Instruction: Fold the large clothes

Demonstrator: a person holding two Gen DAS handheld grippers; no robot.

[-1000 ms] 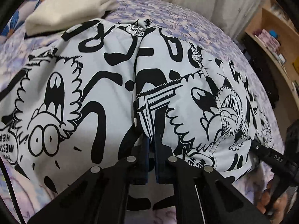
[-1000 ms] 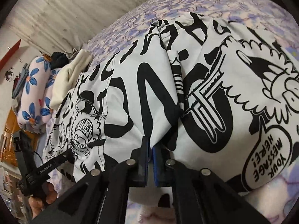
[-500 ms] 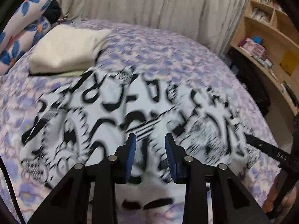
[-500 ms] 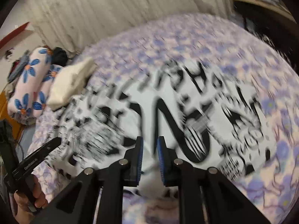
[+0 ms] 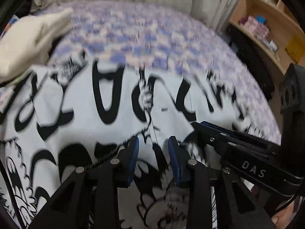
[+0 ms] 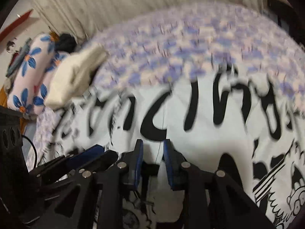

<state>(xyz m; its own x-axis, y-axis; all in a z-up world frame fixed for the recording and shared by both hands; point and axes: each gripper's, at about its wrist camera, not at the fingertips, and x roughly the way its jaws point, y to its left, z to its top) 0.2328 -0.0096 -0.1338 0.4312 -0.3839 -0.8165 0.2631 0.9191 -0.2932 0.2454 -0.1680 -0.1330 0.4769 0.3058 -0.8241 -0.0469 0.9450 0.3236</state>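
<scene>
A large white garment (image 5: pixel 76 126) with bold black cartoon print lies spread on the bed; the right wrist view shows it (image 6: pixel 202 133) blurred by motion. My left gripper (image 5: pixel 153 143) hovers over its near part, open, with only cloth seen below the gap. My right gripper (image 6: pixel 152 145) has its jaws opening, and nothing is pinched between the blue pads. The two grippers are close side by side: the right gripper (image 5: pixel 198 125) reaches in from the right in the left wrist view, and the left gripper (image 6: pixel 95 149) shows at lower left in the right wrist view.
A purple floral bedcover (image 5: pixel 152 38) stretches beyond the garment. A folded cream cloth (image 6: pixel 74 78) lies at its far left, beside a flowered pillow (image 6: pixel 28 72). Pale curtains hang behind the bed. A wooden shelf (image 5: pixel 266 28) stands to the right.
Both grippers were shut on a fold of the garment a second ago. They have let go, opened and drawn together, and the garment now lies flatter on the bed.
</scene>
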